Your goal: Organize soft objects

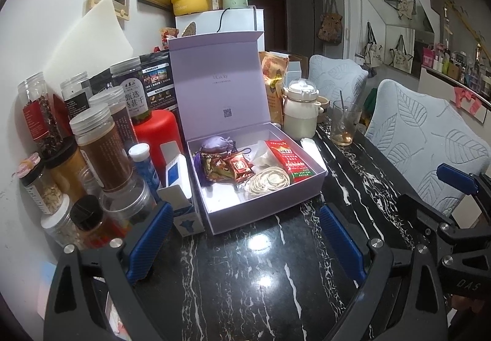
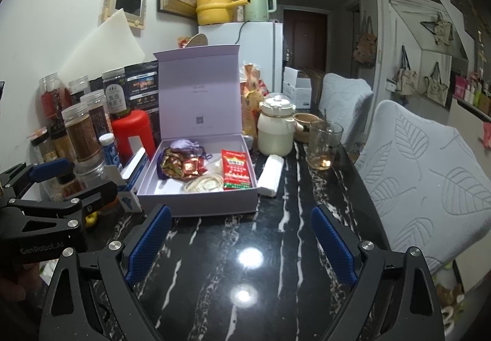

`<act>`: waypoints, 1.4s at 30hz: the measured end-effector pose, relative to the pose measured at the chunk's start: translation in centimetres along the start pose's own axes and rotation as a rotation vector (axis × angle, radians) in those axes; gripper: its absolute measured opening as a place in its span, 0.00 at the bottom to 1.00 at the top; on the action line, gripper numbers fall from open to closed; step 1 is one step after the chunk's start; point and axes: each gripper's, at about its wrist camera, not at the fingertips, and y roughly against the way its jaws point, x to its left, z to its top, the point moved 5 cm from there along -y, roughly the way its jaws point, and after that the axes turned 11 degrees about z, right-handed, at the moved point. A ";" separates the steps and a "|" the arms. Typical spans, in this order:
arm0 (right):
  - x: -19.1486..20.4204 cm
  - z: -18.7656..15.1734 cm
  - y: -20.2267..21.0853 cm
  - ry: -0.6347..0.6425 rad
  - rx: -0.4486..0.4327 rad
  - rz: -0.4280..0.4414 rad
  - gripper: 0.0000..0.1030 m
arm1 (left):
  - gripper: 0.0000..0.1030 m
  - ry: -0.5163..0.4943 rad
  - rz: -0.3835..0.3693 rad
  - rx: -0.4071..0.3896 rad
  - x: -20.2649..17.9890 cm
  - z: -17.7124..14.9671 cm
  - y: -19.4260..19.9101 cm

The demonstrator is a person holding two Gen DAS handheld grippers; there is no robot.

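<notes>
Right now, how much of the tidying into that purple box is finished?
Already in the open lavender box: a purple pouch, foil snack packets, rubber bands and a red sachet. In hand: nothing; the left gripper and right gripper are both open and empty. Left: the white packet beside the box, perhaps.

Left black plastic two-finger gripper [image 1: 244,241] has ribbed blue pads [image 1: 150,241] and silver screws; right black plastic two-finger gripper [image 2: 241,244] matches; one black frame reads "GenRobot.AI" in white.
</notes>
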 end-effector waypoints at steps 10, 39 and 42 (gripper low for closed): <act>-0.7 -0.3 0.0 -0.011 0.008 -0.014 0.91 | 0.95 -0.015 -0.006 0.016 -0.6 -0.2 -0.3; -2.3 -1.2 0.0 -0.031 0.031 -0.059 0.91 | 0.95 -0.035 -0.054 0.052 -1.8 -0.9 -0.6; -2.4 -1.2 -0.1 -0.033 0.034 -0.060 0.91 | 0.95 -0.038 -0.057 0.053 -1.9 -0.9 -0.7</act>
